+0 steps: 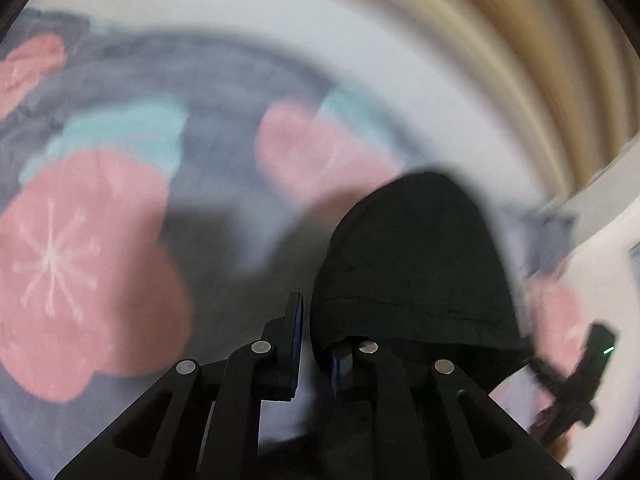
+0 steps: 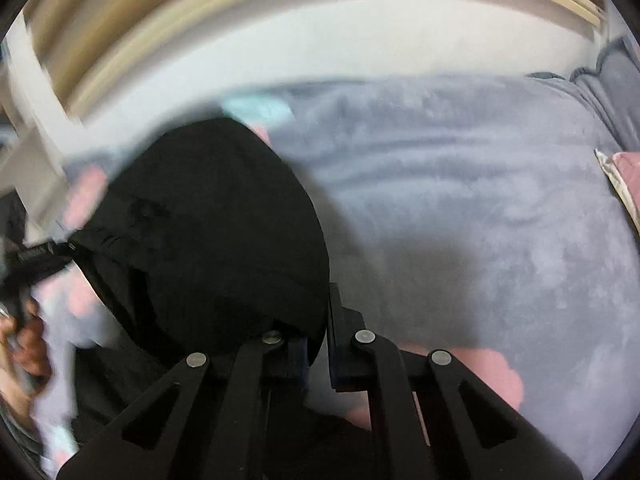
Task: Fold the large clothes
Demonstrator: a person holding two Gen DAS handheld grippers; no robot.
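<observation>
1. Here, the left hand-held gripper [image 1: 314, 344] has its jaws drawn close, pinching a fold of black cloth [image 1: 412, 264] that drapes over its right finger in a rounded hump.
2. The right hand-held gripper [image 2: 318, 344] likewise clamps the same black cloth [image 2: 212, 232], which bulges smooth and matte over its left finger.
3. Below lies a soft, plush grey blanket [image 2: 460, 208] on the bed, printed with pink flowers [image 1: 80, 264] and pale teal patches [image 1: 128, 128].
4. Both views are blurred.
</observation>
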